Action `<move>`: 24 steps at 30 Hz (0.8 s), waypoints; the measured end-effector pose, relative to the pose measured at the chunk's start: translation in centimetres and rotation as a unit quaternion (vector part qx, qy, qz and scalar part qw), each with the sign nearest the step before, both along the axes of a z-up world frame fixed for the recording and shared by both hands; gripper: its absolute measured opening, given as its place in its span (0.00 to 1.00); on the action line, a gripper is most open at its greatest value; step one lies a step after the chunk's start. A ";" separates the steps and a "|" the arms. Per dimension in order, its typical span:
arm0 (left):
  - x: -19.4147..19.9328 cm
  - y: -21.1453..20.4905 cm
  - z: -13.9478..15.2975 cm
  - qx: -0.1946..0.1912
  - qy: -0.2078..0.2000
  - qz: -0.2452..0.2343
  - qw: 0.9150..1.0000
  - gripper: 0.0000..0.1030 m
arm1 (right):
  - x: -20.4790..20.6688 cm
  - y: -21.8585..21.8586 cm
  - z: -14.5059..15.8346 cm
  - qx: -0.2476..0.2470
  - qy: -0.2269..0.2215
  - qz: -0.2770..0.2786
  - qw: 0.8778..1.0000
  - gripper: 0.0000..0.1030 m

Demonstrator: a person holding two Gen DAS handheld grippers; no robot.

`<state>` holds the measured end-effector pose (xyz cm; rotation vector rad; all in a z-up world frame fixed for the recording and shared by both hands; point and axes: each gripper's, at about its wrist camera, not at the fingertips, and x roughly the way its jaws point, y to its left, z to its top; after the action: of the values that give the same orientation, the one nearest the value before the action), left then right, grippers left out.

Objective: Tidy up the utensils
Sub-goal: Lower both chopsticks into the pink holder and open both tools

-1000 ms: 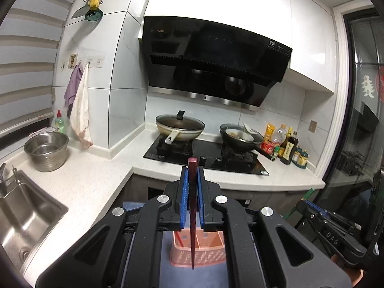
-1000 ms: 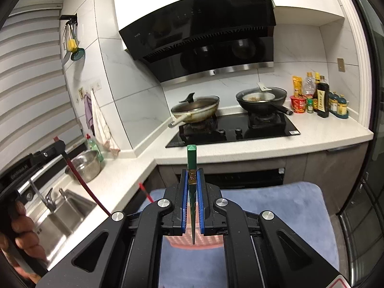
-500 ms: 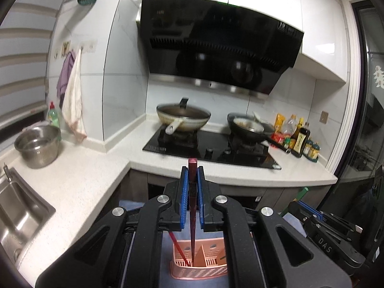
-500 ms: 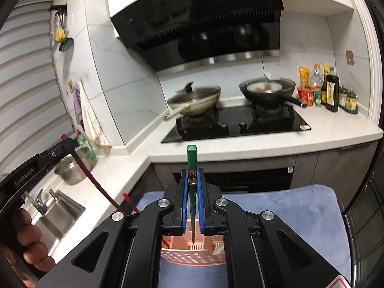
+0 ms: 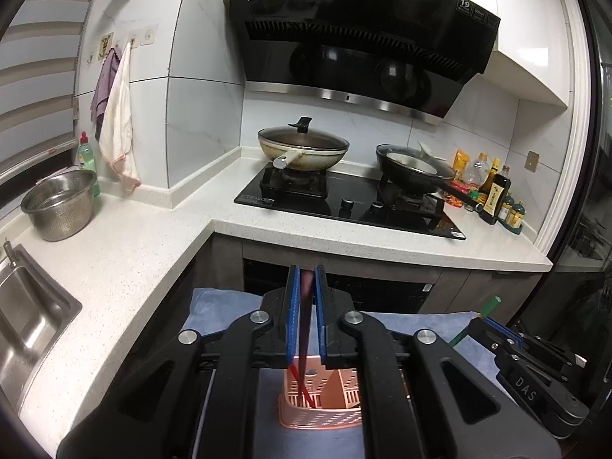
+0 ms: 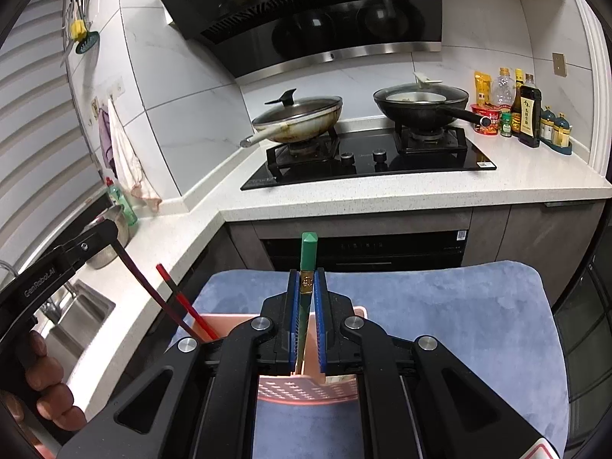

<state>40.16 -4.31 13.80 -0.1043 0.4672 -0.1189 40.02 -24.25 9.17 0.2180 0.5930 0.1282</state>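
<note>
Left wrist view
Left gripper (image 5: 305, 315): its blue fingers (image 5: 292, 313) pinch a dark red chopstick (image 5: 304, 329), which stands nearly upright between them.
Dark red chopstick: its low end goes down into the pink basket (image 5: 319, 415); the very tip is hard to see.
Bright red chopstick (image 5: 302, 386): it leans inside the same basket, crossing the dark red one.
Pink basket: it stands on the blue mat (image 5: 214, 306), below the fingers; inner walls divide it into compartments.
Right gripper (image 5: 493, 329): seen at the right edge, with a green chopstick (image 5: 487, 308) sticking out above it.
Bench (image 5: 126, 244): white stone top with a steel bowl (image 5: 59, 202); the stove (image 5: 348, 202) carries two pans.

Right wrist view
Right gripper (image 6: 305, 321): its fingers (image 6: 292, 317) are pressed onto the green chopstick (image 6: 307, 260), at the gold band of it.
Green chopstick: upright, top end well above the fingers, low end over the pink basket (image 6: 306, 388); I cannot tell if it touches the inside.
Left gripper (image 6: 113, 239): at the left, held by a hand (image 6: 46, 386), it holds the dark red chopstick (image 6: 153, 294) slanted down to the left part of the basket.
Bright red chopstick (image 6: 187, 306): just beside the dark one, also leaning in the basket.
Blue mat (image 6: 440, 306): it lies under the basket.
</note>
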 end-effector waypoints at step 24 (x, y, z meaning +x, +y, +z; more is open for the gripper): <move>-8.9 -0.1 0.4 0.044 -0.007 0.007 0.999 0.56 | -11.5 -0.9 2.8 -0.016 -0.034 0.001 0.999 0.36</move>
<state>31.26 -4.43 14.23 -0.0212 0.4561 -0.0851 28.55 -25.13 11.92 0.1805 0.5263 0.1272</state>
